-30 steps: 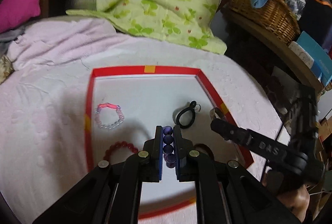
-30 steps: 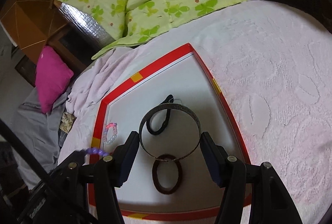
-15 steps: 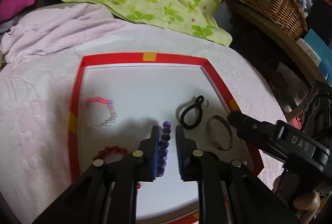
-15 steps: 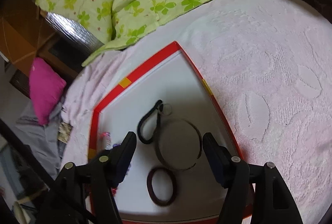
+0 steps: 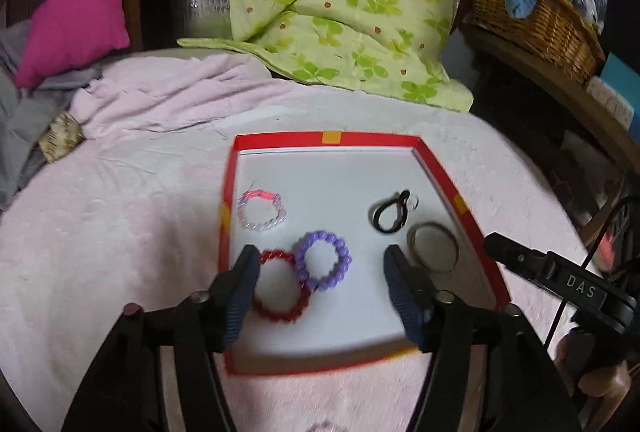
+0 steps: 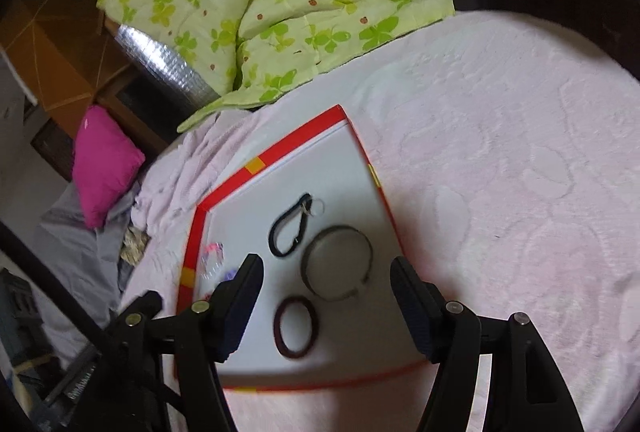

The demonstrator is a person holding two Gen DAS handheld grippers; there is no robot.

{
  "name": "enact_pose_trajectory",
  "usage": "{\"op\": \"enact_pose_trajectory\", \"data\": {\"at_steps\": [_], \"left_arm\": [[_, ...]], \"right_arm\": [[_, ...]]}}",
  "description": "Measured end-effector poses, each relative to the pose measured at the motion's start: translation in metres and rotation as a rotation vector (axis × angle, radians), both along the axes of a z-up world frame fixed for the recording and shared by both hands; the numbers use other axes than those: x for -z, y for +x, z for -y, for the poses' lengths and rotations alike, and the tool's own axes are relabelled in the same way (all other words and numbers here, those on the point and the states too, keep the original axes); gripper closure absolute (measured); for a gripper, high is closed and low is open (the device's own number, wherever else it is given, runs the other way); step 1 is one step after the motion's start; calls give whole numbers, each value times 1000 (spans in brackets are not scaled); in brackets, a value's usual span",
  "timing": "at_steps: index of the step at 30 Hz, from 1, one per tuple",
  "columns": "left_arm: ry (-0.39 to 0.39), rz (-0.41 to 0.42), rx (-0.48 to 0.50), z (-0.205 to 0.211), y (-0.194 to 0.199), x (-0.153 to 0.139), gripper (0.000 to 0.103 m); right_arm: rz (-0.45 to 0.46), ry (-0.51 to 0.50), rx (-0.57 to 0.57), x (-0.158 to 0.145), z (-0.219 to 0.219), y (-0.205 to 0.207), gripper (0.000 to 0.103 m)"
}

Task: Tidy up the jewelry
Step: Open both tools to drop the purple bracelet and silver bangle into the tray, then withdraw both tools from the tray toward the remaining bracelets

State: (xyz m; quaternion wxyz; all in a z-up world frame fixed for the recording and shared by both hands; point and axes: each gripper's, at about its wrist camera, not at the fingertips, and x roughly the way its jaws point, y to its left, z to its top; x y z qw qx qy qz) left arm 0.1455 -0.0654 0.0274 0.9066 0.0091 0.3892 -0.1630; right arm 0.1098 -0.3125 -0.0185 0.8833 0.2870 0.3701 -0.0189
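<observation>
The left hand-held gripper (image 5: 320, 282) has just been opening, its jaws now apart with nothing pressed between them; the purple bead bracelet (image 5: 323, 260) lies released in the red-rimmed tray (image 5: 328, 137), touching the red bead bracelet (image 5: 280, 286). The right hand-held gripper (image 6: 326, 298) hangs spread above the metal bangle (image 6: 338, 264), gripping nothing. Farther off sit the pink bracelet (image 5: 262, 211) and black cord loop (image 5: 390, 212). Placement looks done; next likely calls for finding another loose piece.

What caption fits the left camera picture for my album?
Open left hand-held gripper above a red-rimmed tray of bracelets, the purple bead bracelet lying overlapping the red one.
</observation>
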Motion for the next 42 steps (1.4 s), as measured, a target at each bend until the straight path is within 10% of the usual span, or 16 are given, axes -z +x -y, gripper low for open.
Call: {"op": "enact_pose_trajectory", "data": {"at_steps": [18, 42], "left_arm": [[197, 74, 16, -29, -100, 13, 32], [225, 37, 39, -44, -134, 28, 32]], "right_arm": [[-31, -124, -58, -11, -23, -90, 34], [-68, -162, -106, -2, -59, -161, 34]]}}
